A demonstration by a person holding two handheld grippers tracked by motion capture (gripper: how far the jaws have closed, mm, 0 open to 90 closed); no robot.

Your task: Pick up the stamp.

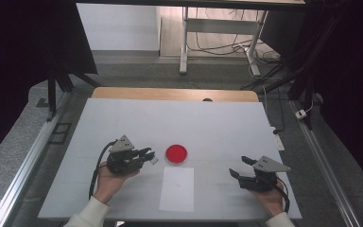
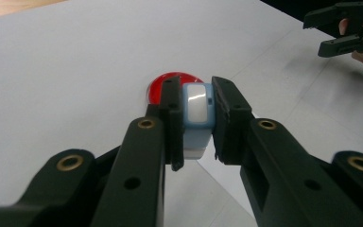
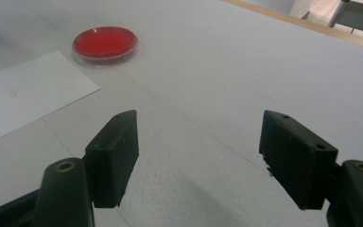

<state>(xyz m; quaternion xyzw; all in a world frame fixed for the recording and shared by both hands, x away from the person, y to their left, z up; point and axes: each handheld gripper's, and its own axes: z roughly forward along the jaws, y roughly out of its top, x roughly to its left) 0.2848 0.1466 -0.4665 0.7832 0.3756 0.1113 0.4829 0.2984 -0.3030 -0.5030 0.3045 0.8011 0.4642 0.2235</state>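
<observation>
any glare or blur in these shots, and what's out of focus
Left gripper view: glare streak on the pale blue block held in the left claw; the near arms look soft. Right gripper view: sharp red dish, right claw slightly soft. High view: dark surroundings, evenly lit table.

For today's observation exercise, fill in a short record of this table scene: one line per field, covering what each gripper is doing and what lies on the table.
left gripper: shut on a small blue and white block, held above the table near the red dish
right gripper: open, nothing between its jaws, low over the table
red dish: round, shallow, clear-rimmed, near the table's middle
white paper sheet: flat, just in front of the dish on the person's side
table: white top, wooden far edge
</observation>
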